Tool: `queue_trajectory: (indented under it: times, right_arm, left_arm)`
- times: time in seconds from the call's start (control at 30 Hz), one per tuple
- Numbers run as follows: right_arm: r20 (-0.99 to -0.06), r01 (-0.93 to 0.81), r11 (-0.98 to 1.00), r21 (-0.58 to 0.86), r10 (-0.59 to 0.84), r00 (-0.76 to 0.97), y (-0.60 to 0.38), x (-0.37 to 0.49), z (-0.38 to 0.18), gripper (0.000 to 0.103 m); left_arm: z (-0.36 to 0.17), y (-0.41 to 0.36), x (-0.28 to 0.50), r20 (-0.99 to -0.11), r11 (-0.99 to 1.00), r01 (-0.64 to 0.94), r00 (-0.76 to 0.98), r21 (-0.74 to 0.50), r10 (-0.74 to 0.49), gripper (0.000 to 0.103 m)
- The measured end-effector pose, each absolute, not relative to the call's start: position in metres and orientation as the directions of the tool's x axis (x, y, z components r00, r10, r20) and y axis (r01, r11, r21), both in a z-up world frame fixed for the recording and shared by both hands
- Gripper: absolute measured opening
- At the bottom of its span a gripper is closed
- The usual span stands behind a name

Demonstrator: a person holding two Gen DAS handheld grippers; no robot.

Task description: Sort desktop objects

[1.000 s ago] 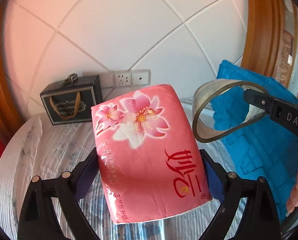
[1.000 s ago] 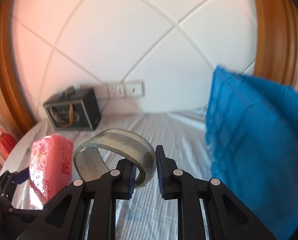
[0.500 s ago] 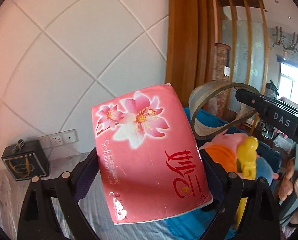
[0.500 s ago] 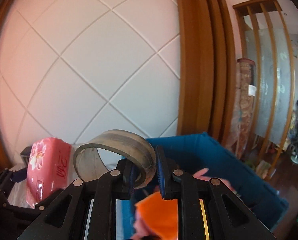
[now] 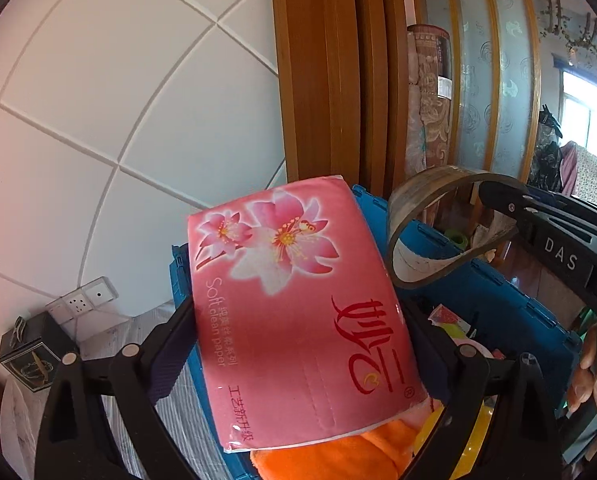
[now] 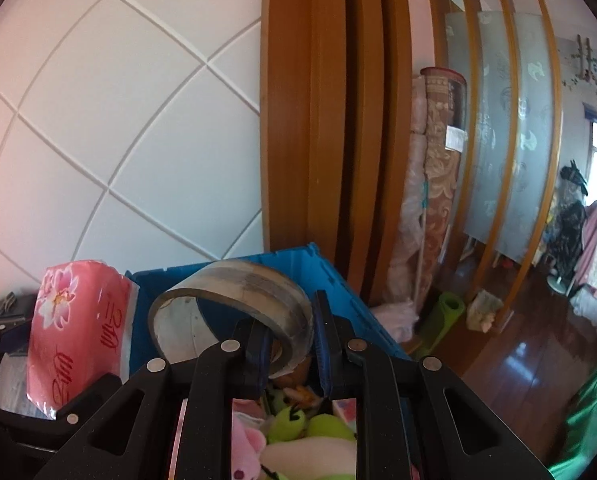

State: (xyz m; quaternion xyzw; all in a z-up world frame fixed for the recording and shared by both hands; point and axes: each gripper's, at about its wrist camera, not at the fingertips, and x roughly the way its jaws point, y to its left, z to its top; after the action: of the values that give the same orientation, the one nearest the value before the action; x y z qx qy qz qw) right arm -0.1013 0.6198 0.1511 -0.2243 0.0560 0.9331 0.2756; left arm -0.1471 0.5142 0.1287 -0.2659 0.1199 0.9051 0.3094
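Observation:
My left gripper (image 5: 298, 344) is shut on a pink tissue pack (image 5: 298, 308) with flower print, held above the near edge of a blue plastic crate (image 5: 498, 300). My right gripper (image 6: 290, 340) is shut on the rim of a roll of clear tape (image 6: 234, 300), held over the same crate (image 6: 322, 268). The tape roll also shows at the right in the left wrist view (image 5: 430, 232), and the tissue pack at the left in the right wrist view (image 6: 78, 332). Soft toys (image 6: 298, 432) and an orange cloth (image 5: 330, 456) lie in the crate.
A small black gift box (image 5: 30, 356) stands on the striped tabletop (image 5: 138, 332) by wall sockets (image 5: 84, 300). A wooden door frame (image 6: 330, 120) and a rolled carpet (image 6: 438, 180) stand behind the crate. Wooden floor (image 6: 518, 352) lies to the right.
Both grippers have swung right with their loads, from over the tabletop to above the blue crate. The crate's contents have come into view below.

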Motion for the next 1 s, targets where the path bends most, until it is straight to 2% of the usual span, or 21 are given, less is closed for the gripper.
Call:
queue_trajectory:
  times: [0.17, 0.27, 0.33, 0.47, 0.53, 0.6, 0.83, 1.0]
  right_arm:
    - [-0.476, -0.536, -0.844, -0.017, 0.478, -0.738, 0.629, -0.107, 0.143, 0.02]
    - [-0.501, -0.535, -0.845, -0.008, 0.466, -0.729, 0.631, -0.113, 0.137, 0.029]
    - [-0.526, -0.53, -0.848, -0.014, 0.457, -0.718, 0.632, -0.117, 0.132, 0.048]
    - [-0.545, -0.516, -0.856, -0.015, 0.44, -0.714, 0.631, -0.118, 0.124, 0.068]
    - [-0.55, -0.506, -0.862, 0.003, 0.421, -0.721, 0.633, -0.117, 0.122, 0.095]
    - [-0.563, -0.488, -0.873, 0.002, 0.402, -0.722, 0.631, -0.117, 0.122, 0.103]
    - [-0.568, -0.472, -0.88, 0.057, 0.36, -0.74, 0.611, -0.084, 0.13, 0.103]
    - [-0.522, -0.449, -0.887, 0.11, 0.333, -0.786, 0.582, -0.035, 0.148, 0.103]
  left_arm:
    - [0.128, 0.519, -0.152, -0.557, -0.794, -0.605, -0.678, 0.053, 0.479, 0.097]
    - [0.128, 0.52, -0.151, -0.551, -0.8, -0.596, -0.692, 0.071, 0.466, 0.097]
    - [0.128, 0.518, -0.15, -0.555, -0.796, -0.601, -0.685, 0.066, 0.472, 0.097]
    - [0.129, 0.51, -0.145, -0.558, -0.795, -0.604, -0.679, 0.056, 0.477, 0.097]
    - [0.129, 0.504, -0.142, -0.558, -0.795, -0.605, -0.675, 0.044, 0.482, 0.097]
    - [0.129, 0.499, -0.138, -0.559, -0.797, -0.603, -0.675, 0.04, 0.482, 0.097]
    - [0.139, 0.463, -0.107, -0.539, -0.79, -0.612, -0.677, 0.034, 0.501, 0.097]
    - [0.148, 0.421, -0.072, -0.491, -0.782, -0.623, -0.689, 0.026, 0.533, 0.097]
